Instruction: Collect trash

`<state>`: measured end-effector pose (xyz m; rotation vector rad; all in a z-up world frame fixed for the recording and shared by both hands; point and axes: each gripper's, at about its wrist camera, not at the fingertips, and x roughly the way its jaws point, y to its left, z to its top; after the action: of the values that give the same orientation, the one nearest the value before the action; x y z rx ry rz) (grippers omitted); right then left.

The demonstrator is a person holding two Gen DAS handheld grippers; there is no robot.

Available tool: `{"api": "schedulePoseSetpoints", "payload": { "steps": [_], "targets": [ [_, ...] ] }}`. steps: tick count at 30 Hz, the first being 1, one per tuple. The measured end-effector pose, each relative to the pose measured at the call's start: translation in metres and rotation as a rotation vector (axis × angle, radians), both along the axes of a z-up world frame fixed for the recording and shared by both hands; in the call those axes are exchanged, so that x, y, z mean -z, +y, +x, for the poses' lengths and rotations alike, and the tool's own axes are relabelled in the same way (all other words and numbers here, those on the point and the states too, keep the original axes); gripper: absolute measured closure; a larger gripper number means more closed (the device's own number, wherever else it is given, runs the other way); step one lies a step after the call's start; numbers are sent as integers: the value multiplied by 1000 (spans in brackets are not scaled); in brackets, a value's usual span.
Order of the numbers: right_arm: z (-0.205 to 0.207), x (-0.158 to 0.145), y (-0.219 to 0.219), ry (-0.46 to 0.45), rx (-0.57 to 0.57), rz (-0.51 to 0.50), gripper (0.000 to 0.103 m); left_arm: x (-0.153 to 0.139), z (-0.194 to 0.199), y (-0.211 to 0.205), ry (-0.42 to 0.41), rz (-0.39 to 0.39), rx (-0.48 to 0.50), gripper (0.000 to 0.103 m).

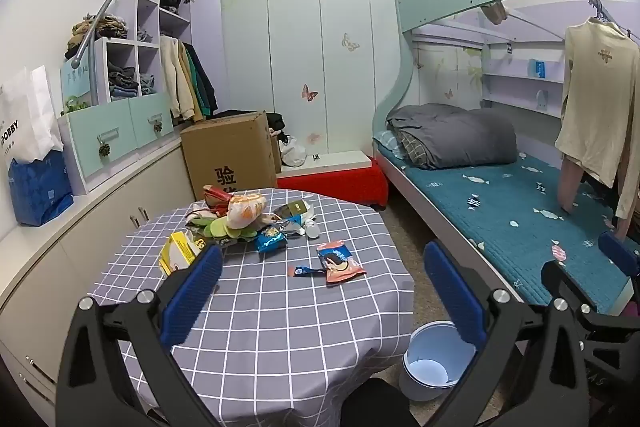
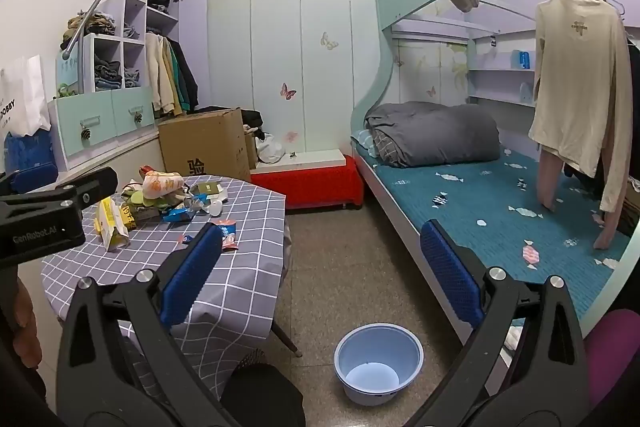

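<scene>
Both my grippers, left [image 1: 322,291] and right [image 2: 320,273], gape wide, holding nothing. Trash is on the table [image 1: 280,327]: the orange wrapper [image 1: 340,261] lies dead ahead of left, long axis roughly away from me. Left is nearer; bin [image 2: 378,363] sits on the floor under right.

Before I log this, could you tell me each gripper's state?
Left gripper: open, holding nothing.
Right gripper: open, holding nothing.
</scene>
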<state>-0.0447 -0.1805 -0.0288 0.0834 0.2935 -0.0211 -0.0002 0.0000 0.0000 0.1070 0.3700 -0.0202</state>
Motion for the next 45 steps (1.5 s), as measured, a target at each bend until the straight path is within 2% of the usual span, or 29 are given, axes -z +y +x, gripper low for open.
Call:
{"api": "schedulePoseSetpoints", "payload": {
  "steps": [45],
  "targets": [
    [2, 12, 4, 11, -8, 15, 6, 6, -3, -7, 15, -4, 8, 4]
  ]
}}
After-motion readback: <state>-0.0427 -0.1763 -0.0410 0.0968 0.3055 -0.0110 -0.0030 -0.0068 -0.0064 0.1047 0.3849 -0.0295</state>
